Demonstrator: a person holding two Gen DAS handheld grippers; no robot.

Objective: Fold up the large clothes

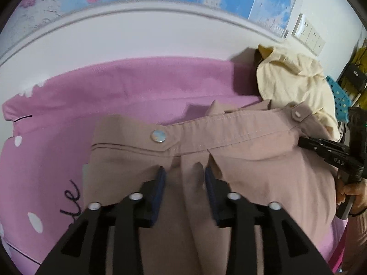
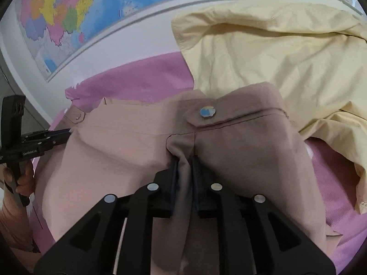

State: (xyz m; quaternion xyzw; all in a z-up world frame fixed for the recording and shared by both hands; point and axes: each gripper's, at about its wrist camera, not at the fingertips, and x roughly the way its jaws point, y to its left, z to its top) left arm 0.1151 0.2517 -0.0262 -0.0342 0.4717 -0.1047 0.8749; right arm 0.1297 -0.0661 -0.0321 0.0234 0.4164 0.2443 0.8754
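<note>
Dusty-pink cotton, looks like a pair of trousers [image 1: 240,160], is lying on a pink bedsheet [image 1: 114,96] with white dots and some black lettering. Its waistband [image 1: 229,126] is running side to side across both wrist views, on the far side from the cameras, so the long axis is heading back toward whoever is holding the tools. One shiny button [image 1: 157,135] is sitting on a pointed tab at the left end of the band and another button [image 2: 207,111] on a tab toward the right.

Both sets of tongs are digging in just below the waistband. The left gripper [image 1: 184,178] is standing partly open with a raised pleat between its blue pads, and the pads aren't pressing on it. The right gripper [image 2: 184,167] is nearly closed and is pinching a narrow ridge of cloth under the right tab; a hand [image 1: 351,194] is gripping its handle.

A pale yellow garment [image 2: 275,57] is bunched up beyond the trousers on the right, touching them. A colourful map [image 2: 68,23] is hanging on the wall behind.
</note>
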